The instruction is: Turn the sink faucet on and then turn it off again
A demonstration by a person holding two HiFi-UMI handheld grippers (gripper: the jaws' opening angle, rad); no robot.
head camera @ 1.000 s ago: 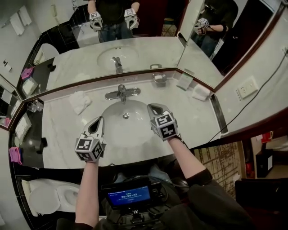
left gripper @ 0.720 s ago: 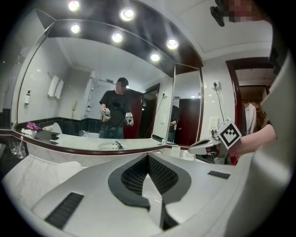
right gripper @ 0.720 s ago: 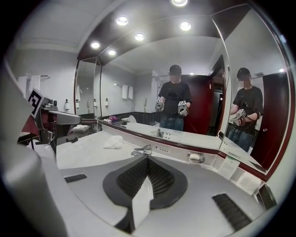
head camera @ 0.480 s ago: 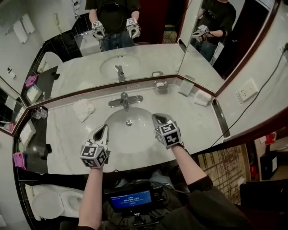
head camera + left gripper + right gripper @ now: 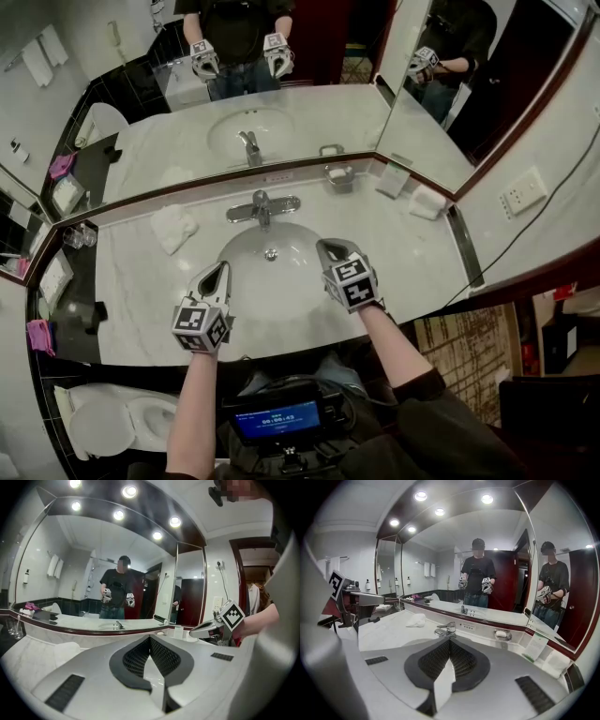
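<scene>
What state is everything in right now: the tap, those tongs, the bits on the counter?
Faucet: off, no water running, untouched.
Left tongs: shut, empty.
Right tongs: shut, empty.
Washcloth: crumpled on the counter, left of the faucet.
Soap dish: holds a white bar.

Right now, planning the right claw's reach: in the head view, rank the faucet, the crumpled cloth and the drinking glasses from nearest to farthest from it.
1. The faucet, behind the basin, ahead and left of the right claw.
2. The crumpled cloth, on the counter left of the basin.
3. The drinking glasses, at the counter's far left end.
</scene>
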